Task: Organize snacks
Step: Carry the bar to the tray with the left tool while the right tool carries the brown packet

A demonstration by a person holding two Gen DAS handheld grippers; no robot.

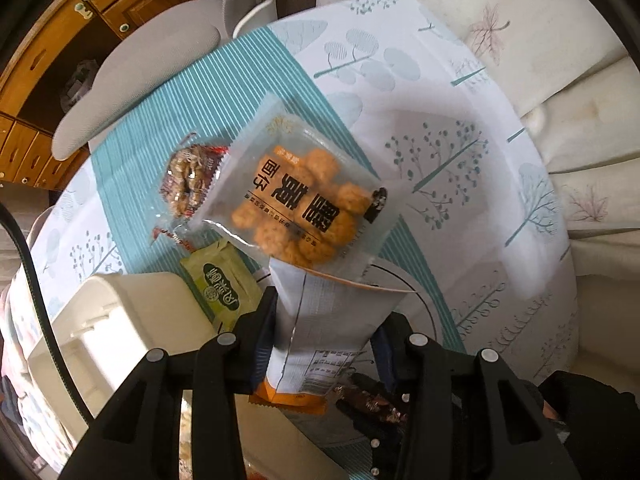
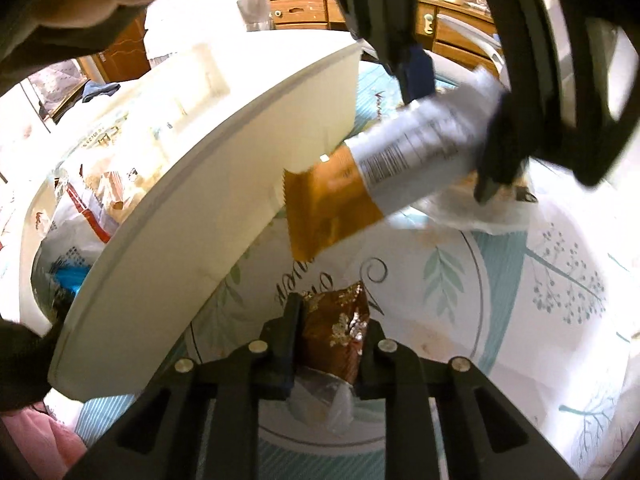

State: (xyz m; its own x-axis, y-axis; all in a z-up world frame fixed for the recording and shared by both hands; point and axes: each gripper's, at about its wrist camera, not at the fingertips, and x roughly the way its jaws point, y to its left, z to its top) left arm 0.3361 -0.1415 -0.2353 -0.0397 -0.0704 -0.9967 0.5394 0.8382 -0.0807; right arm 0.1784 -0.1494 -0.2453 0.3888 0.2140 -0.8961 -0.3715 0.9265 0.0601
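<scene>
While both hands are loaded, the sensible course is to carry each packet over the rim of the cream-white plastic storage bin (image 2: 224, 184) one at a time, keeping the packets clear of one another, and to let go only once each is well inside. The left gripper (image 1: 324, 336) is clenched on the back of a grey-and-orange crinkly foil-plastic snack packet (image 1: 320, 320), which hangs off the tablecloth; its film is slick and will buckle, so a pinch near the sealed serrated end looks safer. The right gripper (image 2: 332, 344) is clamped on a small glossy brown foil-wrapped snack (image 2: 336, 328), just beside the bin's smooth curved wall. Below lie a clear pouch of round orange puffs (image 1: 300, 204), a transparent walnut bag (image 1: 188, 180) and a matte pale-green sachet (image 1: 224, 284) on the tree-printed white and teal tablecloth (image 1: 460, 140).
</scene>
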